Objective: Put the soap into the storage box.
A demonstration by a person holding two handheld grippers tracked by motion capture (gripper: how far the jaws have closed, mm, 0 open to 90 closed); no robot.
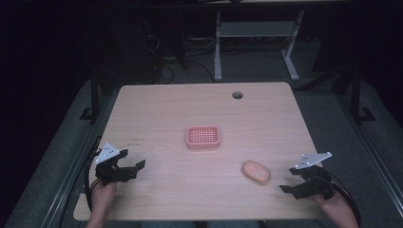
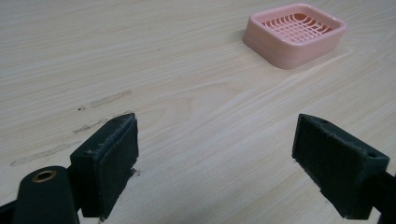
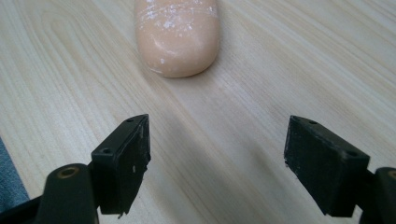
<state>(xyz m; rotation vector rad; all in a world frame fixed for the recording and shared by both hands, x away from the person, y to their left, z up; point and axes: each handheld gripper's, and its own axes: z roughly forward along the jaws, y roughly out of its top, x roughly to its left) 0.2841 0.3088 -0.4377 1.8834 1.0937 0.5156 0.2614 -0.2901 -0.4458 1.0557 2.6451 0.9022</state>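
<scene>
My right tool (image 1: 298, 181) gapes wide, the peach soap bar (image 1: 256, 172) near its 10 o'clock; I'd centre the jaws across the bar's narrow width before closing. My left tool (image 1: 127, 166) also stands wide. The pink soap dish (image 1: 203, 137) sits mid-counter (image 1: 161, 109); the room beyond is dark.

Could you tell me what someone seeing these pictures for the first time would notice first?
Probably the pink soap dish with its grid insert, alone near the middle of the wooden table. Next, the peach-coloured soap bar lying bare on the wood nearer the person, to the dish's right. The left gripper and right gripper sit at the near corners, both with jaws wide open and holding nothing, the right one aimed at the soap.
</scene>
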